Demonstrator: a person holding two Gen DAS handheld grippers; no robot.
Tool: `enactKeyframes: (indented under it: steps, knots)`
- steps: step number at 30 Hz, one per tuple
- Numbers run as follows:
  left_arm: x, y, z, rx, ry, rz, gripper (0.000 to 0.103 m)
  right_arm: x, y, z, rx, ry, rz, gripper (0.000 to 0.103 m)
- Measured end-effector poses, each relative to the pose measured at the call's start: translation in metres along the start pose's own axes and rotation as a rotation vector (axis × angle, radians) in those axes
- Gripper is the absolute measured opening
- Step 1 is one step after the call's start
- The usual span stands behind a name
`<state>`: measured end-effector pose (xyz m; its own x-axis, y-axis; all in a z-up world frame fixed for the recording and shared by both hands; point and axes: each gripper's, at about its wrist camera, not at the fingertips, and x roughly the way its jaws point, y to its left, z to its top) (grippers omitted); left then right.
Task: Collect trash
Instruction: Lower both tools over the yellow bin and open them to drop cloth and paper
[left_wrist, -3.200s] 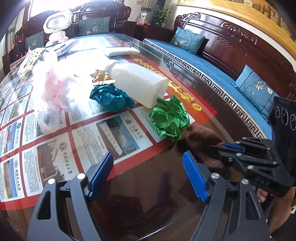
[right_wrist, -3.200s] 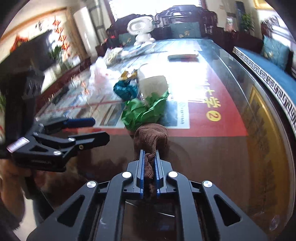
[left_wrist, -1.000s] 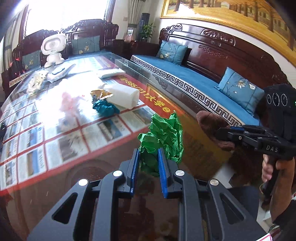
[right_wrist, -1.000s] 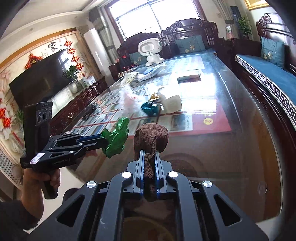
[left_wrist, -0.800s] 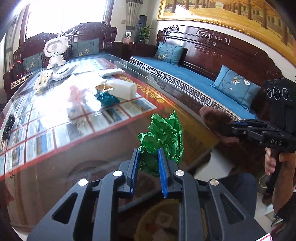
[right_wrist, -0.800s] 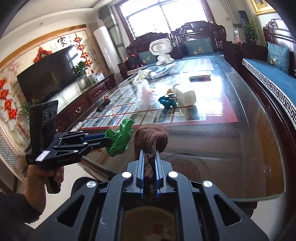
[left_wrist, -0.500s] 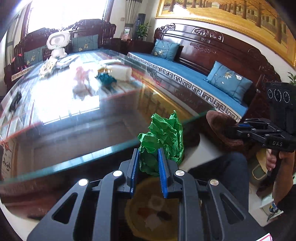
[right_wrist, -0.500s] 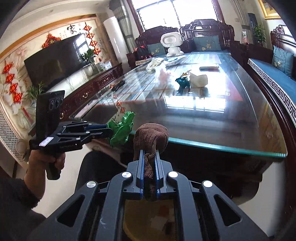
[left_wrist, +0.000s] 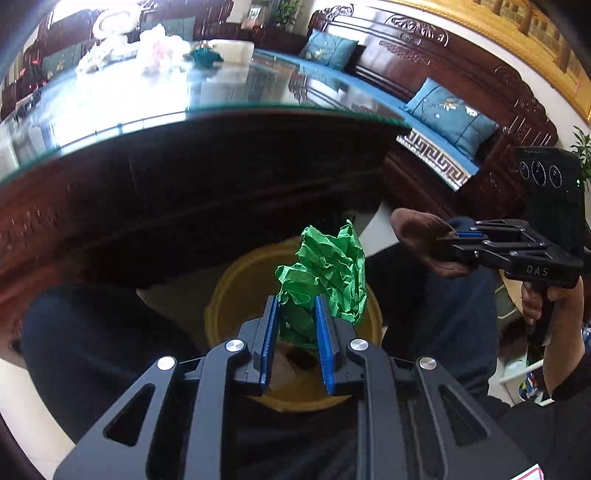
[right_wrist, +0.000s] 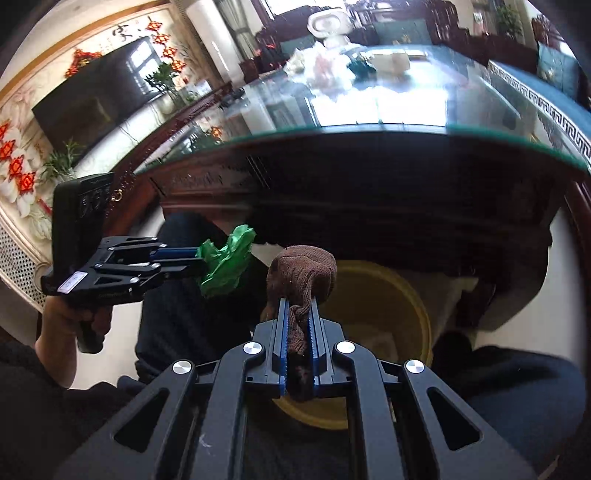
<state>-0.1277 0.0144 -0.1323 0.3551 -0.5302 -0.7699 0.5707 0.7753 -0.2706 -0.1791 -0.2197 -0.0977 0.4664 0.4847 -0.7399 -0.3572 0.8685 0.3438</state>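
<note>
My left gripper (left_wrist: 296, 300) is shut on a crumpled green paper ball (left_wrist: 325, 269), held over a yellow bin (left_wrist: 236, 284) on the floor. My right gripper (right_wrist: 296, 301) is shut on a brown cloth wad (right_wrist: 303, 275), above the same yellow bin (right_wrist: 384, 291). Seen from the right wrist, the left gripper (right_wrist: 195, 260) and its green paper ball (right_wrist: 227, 264) hang to the left of the bin. In the left wrist view the right gripper (left_wrist: 448, 236) holds the brown cloth wad (left_wrist: 421, 232) to the right. Scraps lie inside the bin.
The glass-topped wooden table (left_wrist: 207, 110) stands just beyond the bin, its dark side close. A teal paper ball (left_wrist: 205, 55), a white tissue roll (left_wrist: 232, 50) and a plastic bag (left_wrist: 159, 48) lie far back on it. A person's dark-trousered legs (left_wrist: 92, 332) flank the bin.
Both grippers have pulled back off the table and sunk below its edge. They now hang over the yellow bin, each still holding its piece of trash.
</note>
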Motion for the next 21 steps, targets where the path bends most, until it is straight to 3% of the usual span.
enactKeyframes:
  steps: [2, 3, 4, 5, 12, 21]
  knots:
    - [0.002, -0.002, -0.007, -0.004, 0.007, -0.006, 0.021, 0.003, -0.001, -0.003, 0.018, 0.007, -0.001, 0.015]
    - [0.002, -0.002, -0.009, -0.004, 0.011, -0.009, 0.021, 0.004, -0.002, -0.003, 0.031, 0.010, -0.005, 0.028]
    - [0.003, -0.004, -0.011, -0.001, 0.013, -0.009, 0.021, 0.003, -0.003, -0.002, 0.037, 0.010, -0.005, 0.052]
    - [0.004, -0.004, -0.013, 0.000, 0.014, -0.008, 0.021, 0.001, -0.003, -0.002, 0.041, 0.000, -0.009, 0.059]
    - [0.010, -0.007, -0.015, 0.010, 0.030, -0.001, 0.021, -0.014, 0.002, -0.004, -0.009, -0.030, -0.023, 0.058]
    - [0.030, -0.023, -0.007, 0.053, 0.076, -0.007, 0.021, -0.015, -0.010, -0.006, 0.019, -0.037, -0.020, 0.056]
